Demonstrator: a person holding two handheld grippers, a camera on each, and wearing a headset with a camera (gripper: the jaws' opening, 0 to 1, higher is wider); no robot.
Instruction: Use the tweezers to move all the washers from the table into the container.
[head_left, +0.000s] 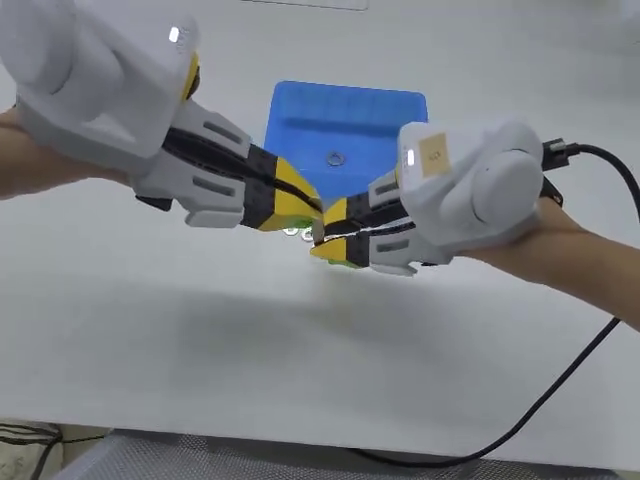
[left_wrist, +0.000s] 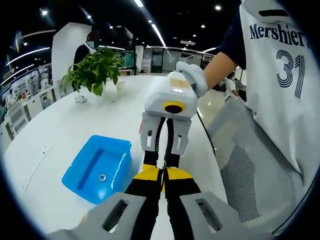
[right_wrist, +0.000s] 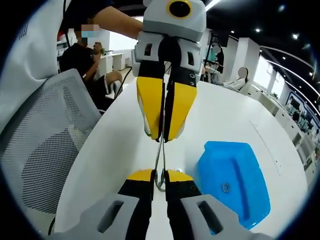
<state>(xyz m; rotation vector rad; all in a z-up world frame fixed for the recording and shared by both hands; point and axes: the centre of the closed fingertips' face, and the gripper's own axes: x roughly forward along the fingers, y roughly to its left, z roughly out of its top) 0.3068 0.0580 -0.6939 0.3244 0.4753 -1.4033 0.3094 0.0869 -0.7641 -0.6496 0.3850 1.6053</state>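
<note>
Head view: one washer (head_left: 335, 157) lies in the container (head_left: 300, 100). More washers (head_left: 294, 232) sit on the table (head_left: 300, 350) just in front of it, partly hidden under the tips, so I can't count them. The task looks barely begun. The left gripper (head_left: 312, 207) and right gripper (head_left: 326, 232) meet tip to tip above them. Left gripper view: its own jaws are closed almost together, facing the right gripper, and the single washer shows in the container. Right gripper view: one pair of tweezers (right_wrist: 160, 160) spans both grippers, its looped end pinched in the right jaws, its other end between the left's nearly closed jaws.
</note>
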